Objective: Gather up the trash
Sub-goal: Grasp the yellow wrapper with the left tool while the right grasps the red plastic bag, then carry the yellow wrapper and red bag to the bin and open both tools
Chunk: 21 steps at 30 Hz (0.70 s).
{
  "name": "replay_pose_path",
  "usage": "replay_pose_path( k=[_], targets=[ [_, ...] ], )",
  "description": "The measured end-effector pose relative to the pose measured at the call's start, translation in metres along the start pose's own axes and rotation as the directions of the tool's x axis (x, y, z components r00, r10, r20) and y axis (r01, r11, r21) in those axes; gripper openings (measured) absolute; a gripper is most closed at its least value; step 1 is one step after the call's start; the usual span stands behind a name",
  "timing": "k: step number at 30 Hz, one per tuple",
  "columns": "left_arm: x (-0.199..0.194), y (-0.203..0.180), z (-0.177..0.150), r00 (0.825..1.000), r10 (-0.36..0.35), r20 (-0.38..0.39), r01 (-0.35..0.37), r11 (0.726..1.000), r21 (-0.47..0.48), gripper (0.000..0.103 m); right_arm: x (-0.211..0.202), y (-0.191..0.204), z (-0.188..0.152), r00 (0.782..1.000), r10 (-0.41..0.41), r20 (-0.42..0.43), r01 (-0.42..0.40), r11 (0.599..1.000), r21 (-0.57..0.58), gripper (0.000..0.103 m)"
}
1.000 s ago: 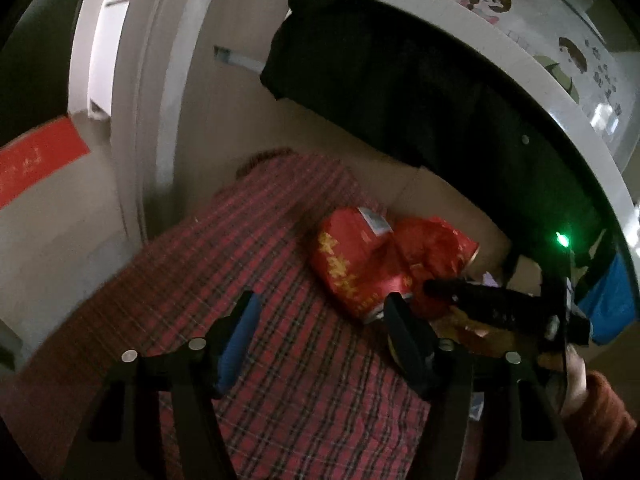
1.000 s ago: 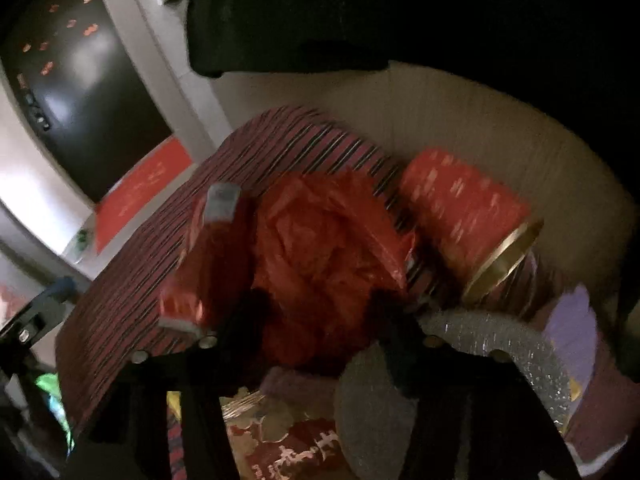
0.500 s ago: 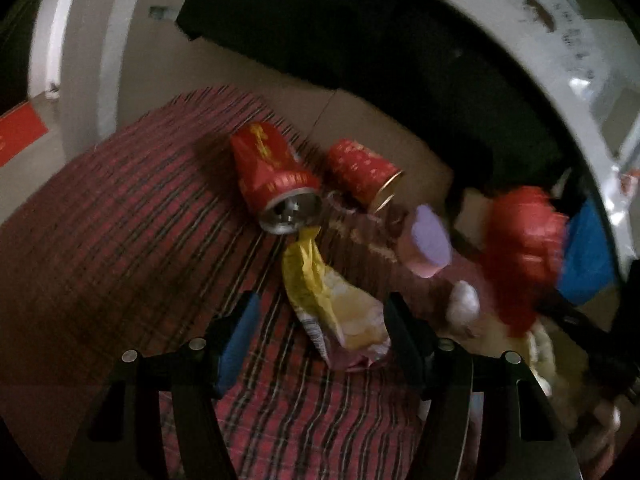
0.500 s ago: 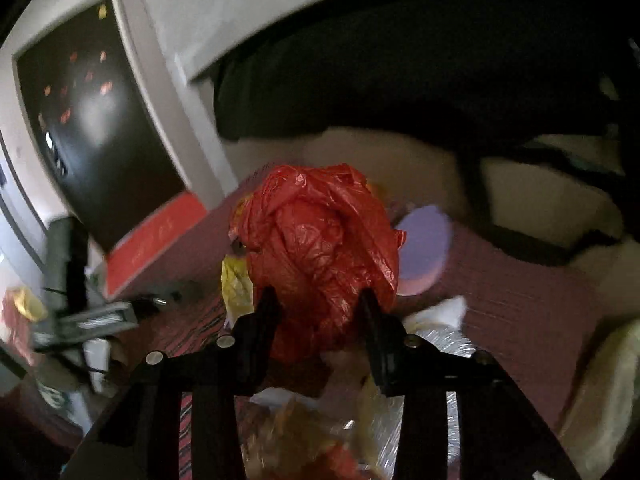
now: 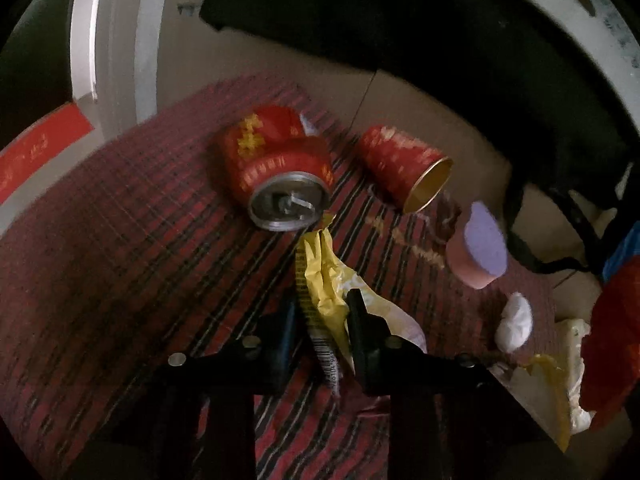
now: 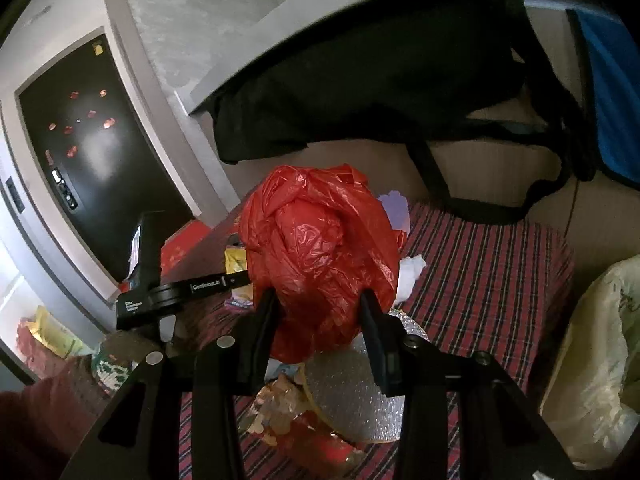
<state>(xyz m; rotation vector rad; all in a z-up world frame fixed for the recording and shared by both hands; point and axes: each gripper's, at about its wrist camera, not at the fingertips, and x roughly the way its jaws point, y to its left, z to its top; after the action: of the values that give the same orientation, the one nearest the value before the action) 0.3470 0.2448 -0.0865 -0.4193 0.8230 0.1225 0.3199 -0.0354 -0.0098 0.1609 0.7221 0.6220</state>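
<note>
On the red plaid cloth (image 5: 120,240) lies a crumpled yellow wrapper (image 5: 320,276). My left gripper (image 5: 322,316) is closing on it, and both pads touch its sides. Beyond it lie a dented red can (image 5: 276,168) and a red cup with a gold rim (image 5: 404,160), both on their sides. My right gripper (image 6: 318,308) is shut on a bunched red plastic bag (image 6: 320,248) and holds it above the cloth. That bag also shows at the right edge of the left wrist view (image 5: 616,340).
A pink cup with a purple lid (image 5: 480,248) and a white paper wad (image 5: 514,324) lie to the right. A silver bubble-wrap disc (image 6: 352,384) and foil scraps sit under the right gripper. A black bag (image 5: 400,40) hangs behind and a cream plastic bag (image 6: 592,360) stands at the right.
My left gripper moved across the cloth to the yellow wrapper and its wide jaws closed around it. The right gripper lifted the red bag off the cans and carried it away.
</note>
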Motion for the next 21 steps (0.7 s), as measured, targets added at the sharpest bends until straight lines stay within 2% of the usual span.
replay_pose_path(
  k=[4, 10, 16, 21],
  targets=[
    [-0.043, -0.007, -0.001, 0.995, 0.004, 0.102, -0.008, 0.999, 0.038, 0.024, -0.012, 0.004, 0.001, 1.0, 0.01, 0.03, -0.009, 1.0, -0.026, 0.038],
    [-0.115, -0.025, -0.019, 0.968, -0.006, 0.251, -0.027, 0.991, 0.129, 0.024, -0.032, 0.018, 0.009, 0.996, 0.015, 0.09, -0.007, 0.996, -0.09, 0.038],
    [-0.167, -0.041, -0.037, 0.942, -0.078, 0.325, 0.017, 0.982, 0.187, 0.024, -0.056, 0.029, 0.011, 0.99, 0.003, 0.139, 0.016, 0.991, -0.136, 0.038],
    [-0.187, -0.067, -0.045, 0.923, -0.131, 0.361, 0.049, 0.972, 0.229, 0.024, -0.081, 0.028, 0.01, 0.986, -0.022, 0.168, 0.048, 0.987, -0.153, 0.038]
  ],
)
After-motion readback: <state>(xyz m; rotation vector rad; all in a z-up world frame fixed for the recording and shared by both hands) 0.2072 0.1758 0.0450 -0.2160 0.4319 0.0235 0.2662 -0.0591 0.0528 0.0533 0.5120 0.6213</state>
